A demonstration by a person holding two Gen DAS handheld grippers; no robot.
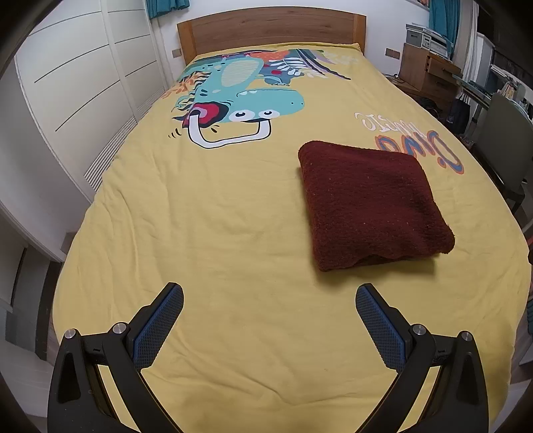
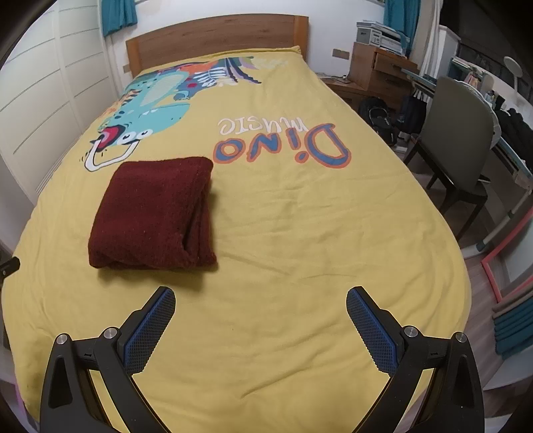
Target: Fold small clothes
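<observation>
I have the bed (image 1: 233, 233) filling both views, spread with a yellow cover (image 2: 299, 249) printed with a cartoon dinosaur (image 1: 240, 96) and the words "Dino music" (image 2: 283, 143). A wooden headboard (image 1: 269, 30) closes off the far end, white wardrobe doors (image 1: 83, 83) run along one side, and a chair (image 2: 456, 140) and a cluttered desk sit off the other.

The task's garment, a dark red fleecy piece of clothing (image 1: 373, 203), lies on the cover roughly mid-bed, well apart from both tools. It is already a compact, squarish bundle with several layers stacked; from the right wrist view I can see the folded edges piled along its right side (image 2: 200, 213). I cannot tell what kind of garment it is.

My left hand-held gripper (image 1: 269, 319) hangs over bare cover near the foot of the bed, fingers spread wide and holding nothing. My right hand-held gripper (image 2: 261, 321) is the same: spread wide, empty, above plain yellow fabric.

I judge the folding of this piece essentially done. I see no other clothes waiting on the bed, so what is left, if anything, is at most a tidy-up of the bundle's slightly loose near edge (image 1: 376, 258).
</observation>
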